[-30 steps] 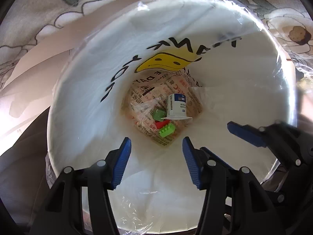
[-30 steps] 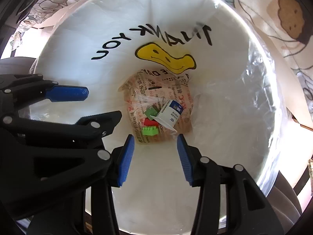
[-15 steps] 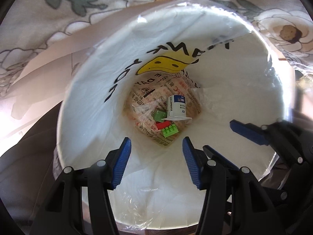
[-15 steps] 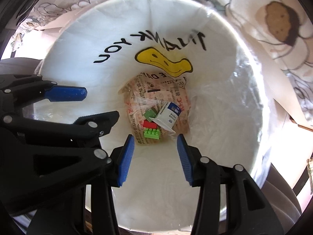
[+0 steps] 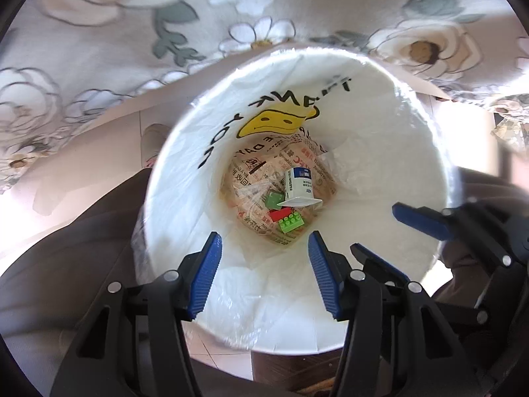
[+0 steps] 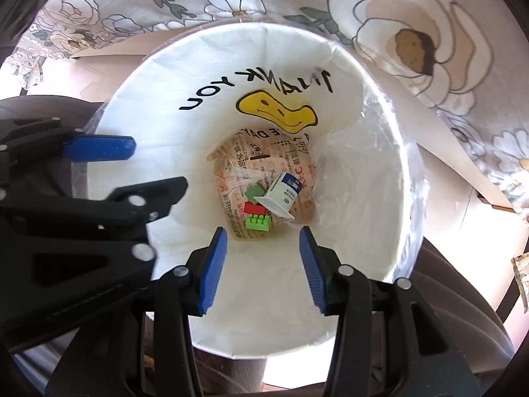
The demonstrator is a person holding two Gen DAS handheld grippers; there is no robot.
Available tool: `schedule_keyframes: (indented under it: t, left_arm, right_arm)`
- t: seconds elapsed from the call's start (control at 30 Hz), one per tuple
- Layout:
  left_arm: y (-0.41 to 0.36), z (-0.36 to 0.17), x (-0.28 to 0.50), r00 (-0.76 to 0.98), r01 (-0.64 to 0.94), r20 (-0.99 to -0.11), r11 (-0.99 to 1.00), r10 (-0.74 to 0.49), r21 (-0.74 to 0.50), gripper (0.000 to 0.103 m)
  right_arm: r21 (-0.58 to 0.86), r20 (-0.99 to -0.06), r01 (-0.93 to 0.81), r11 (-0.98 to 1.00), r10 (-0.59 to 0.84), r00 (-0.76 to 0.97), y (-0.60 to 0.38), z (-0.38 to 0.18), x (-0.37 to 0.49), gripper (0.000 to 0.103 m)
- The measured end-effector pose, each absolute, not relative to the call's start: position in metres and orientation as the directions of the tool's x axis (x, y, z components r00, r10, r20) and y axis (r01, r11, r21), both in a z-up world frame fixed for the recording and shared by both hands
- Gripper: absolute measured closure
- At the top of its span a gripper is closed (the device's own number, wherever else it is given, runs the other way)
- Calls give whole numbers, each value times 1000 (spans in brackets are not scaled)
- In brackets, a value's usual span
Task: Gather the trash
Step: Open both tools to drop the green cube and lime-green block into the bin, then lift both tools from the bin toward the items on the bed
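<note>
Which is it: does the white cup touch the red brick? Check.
Cannot tell. In the right wrist view the cup's rim overlaps the red brick, so no gap or contact shows plainly.

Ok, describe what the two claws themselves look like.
Both match. The left claw and right claw each have two black plastic arms with silver rivets at the joints, ending in bright blue ribbed pads. No cables, markings or sleeves show.
</note>
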State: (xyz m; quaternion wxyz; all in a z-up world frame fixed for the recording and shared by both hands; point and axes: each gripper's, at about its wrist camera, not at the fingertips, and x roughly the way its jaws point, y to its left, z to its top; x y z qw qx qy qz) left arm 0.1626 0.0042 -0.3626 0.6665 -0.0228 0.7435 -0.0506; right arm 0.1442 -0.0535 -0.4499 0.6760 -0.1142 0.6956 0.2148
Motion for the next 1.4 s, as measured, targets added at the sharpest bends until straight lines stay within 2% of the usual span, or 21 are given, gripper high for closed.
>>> schedule_keyframes:
  t: [0.23, 0.67, 0.77, 1.03, 1.2, 1.3, 1.4]
  left_arm:
    - [3, -301, 158, 44, 116, -998, 992, -46, -40, 46]
    - [7, -185, 152, 283, 160, -957, 987, -70, -24, 46]
    - [13, -151, 154, 339, 144, -938, 989, -77, -29, 42]
    - [33, -58, 169, 476, 110, -871, 991, -124, -81, 40]
    - [47, -11, 186, 553, 86, -828, 995, -96, -58, 31]
    - [56, 8, 203, 570, 76, -815, 995, -99, -67, 29]
    - [64, 22, 223, 590, 68, -802, 996, -90, -62, 27]
  right_arm:
    - [129, -987, -483, 866, 160, 23, -61, -407, 139, 56]
    - [147, -946, -508, 849, 271, 179, -88, -290, 131, 56]
    - [153, -926, -516, 842, 304, 222, -94, -255, 130, 56]
    - [111, -859, -554, 825, 360, 365, -111, -154, 138, 56]
    - [74, -807, -571, 818, 386, 447, -118, -96, 152, 56]
    - [46, -780, -583, 811, 394, 486, -119, -69, 166, 49]
    - [20, -771, -598, 801, 393, 501, -118, -52, 187, 47]
